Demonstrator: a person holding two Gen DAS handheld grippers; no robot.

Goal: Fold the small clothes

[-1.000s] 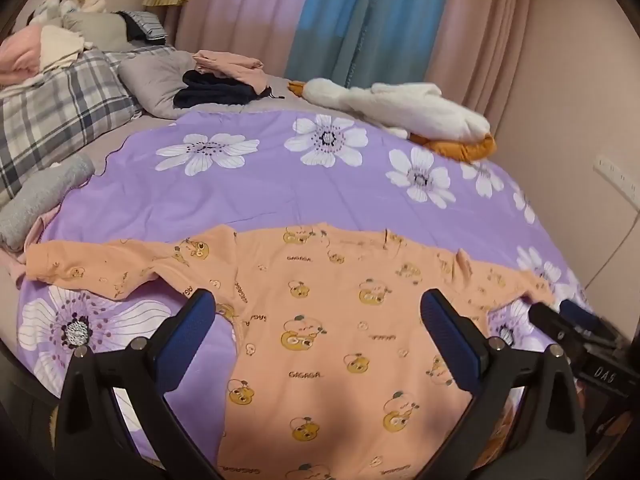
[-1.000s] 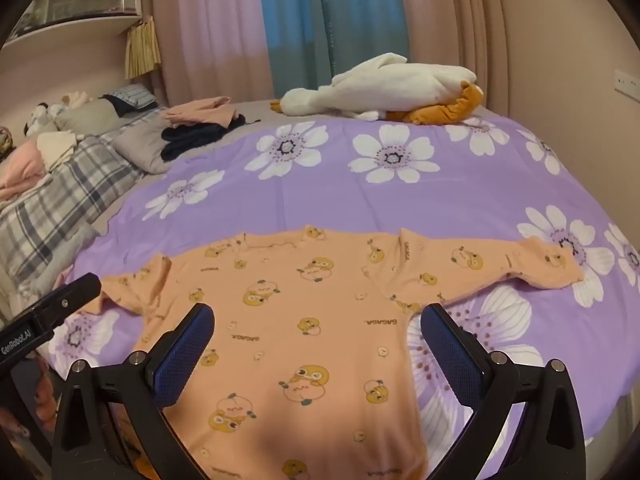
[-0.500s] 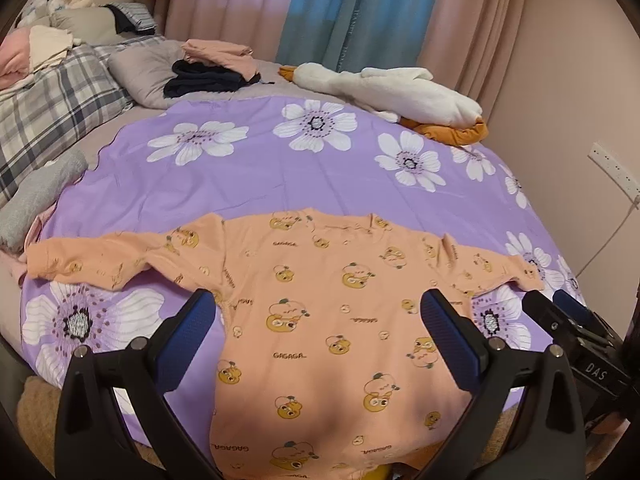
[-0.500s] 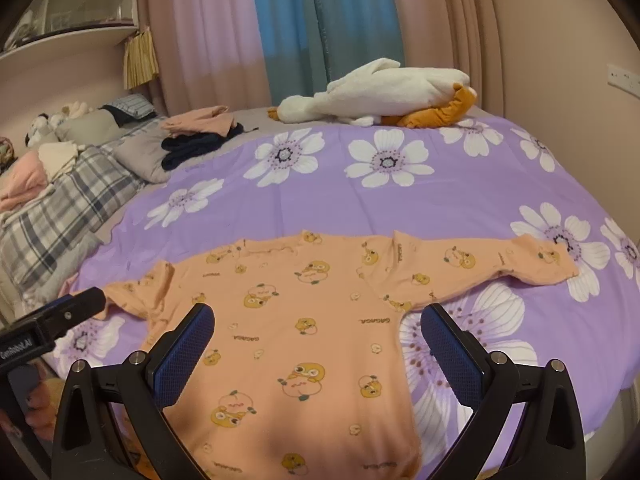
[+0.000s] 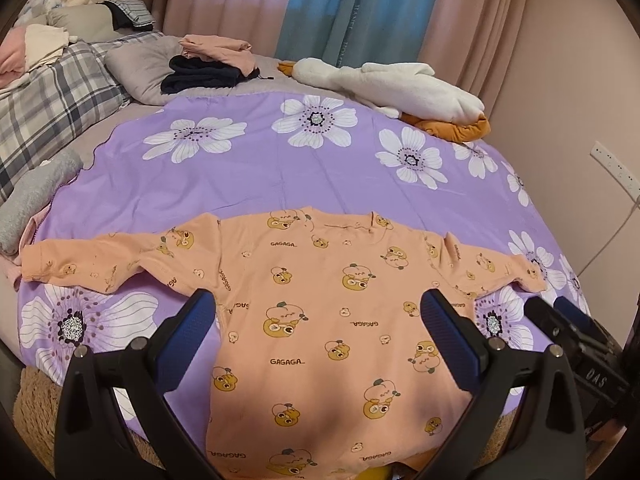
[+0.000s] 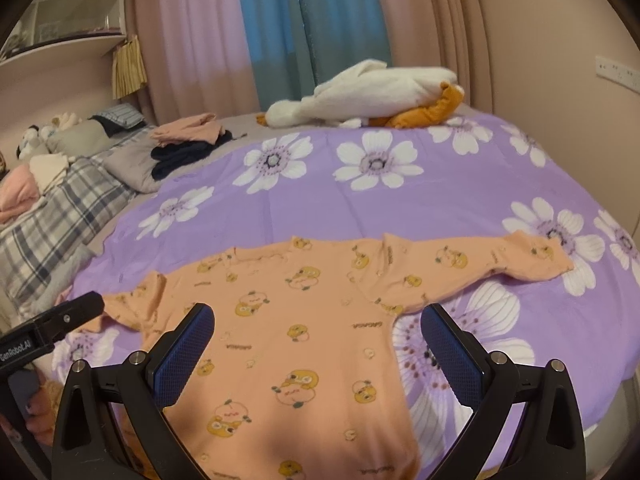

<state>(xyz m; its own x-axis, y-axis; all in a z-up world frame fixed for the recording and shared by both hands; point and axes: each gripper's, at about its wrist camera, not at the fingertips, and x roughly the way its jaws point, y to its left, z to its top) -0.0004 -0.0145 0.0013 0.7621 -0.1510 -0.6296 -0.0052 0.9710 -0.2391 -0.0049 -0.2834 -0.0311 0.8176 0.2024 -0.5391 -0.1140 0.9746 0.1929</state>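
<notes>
Here, an orange baby garment point(image 5: 320, 320) printed with cartoon ducks and the word GAGAGA lies flat across the lower centre of the frame, spread on a purple bedsheet point(image 5: 260, 176) patterned with white flowers. Both sleeves are stretched outward, one reaching the left edge of the sheet, the other ending near the right edge; the hem hangs toward the bottom of the frame. The left gripper point(image 5: 320, 320) hovers above the garment with its blue-padded fingers point(image 5: 188, 336) spread wide, holding nothing. In the right wrist view the right gripper point(image 6: 318, 340) is likewise wide apart and empty, poised over the garment's body point(image 6: 304, 320), with the tip of the left gripper visible at the left edge of that frame. At the upper right of the left wrist view a white plush goose point(image 5: 384, 84) with orange feet lies at the head of the bed. At upper left, a folded pink item rests on dark folded clothing point(image 5: 208, 72), beside a grey pillow point(image 5: 136, 64) and a plaid blanket point(image 5: 44, 108). Pink and blue curtains point(image 5: 332, 8) hang behind.
</notes>
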